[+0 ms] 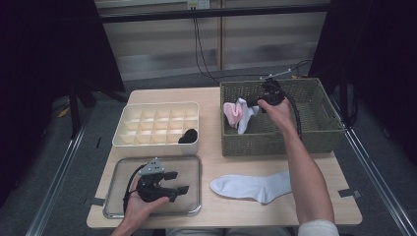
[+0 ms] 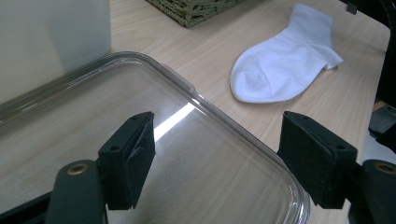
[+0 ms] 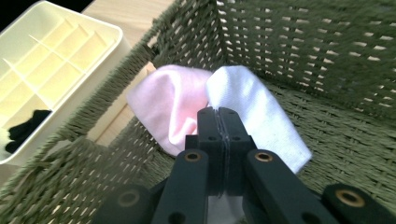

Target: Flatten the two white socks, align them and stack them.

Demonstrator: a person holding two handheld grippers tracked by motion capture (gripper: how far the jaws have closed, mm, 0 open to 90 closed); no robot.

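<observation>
While no writing shows, right tool clamped on white sock.

The table is evenly lit from above in the high view, while the surroundings on both sides are left almost black. Soft, short shadows are cast beside the green basket and the divided box. A bright streak of glare is seen on the clear tray in the left gripper view (a reflection of an overhead lamp). There the nearest jaws are slightly blurred, and the white sock is rendered softly. In the right gripper view the basket weave close to the lens is out of focus, and straight edges are bent toward the corners.
</observation>
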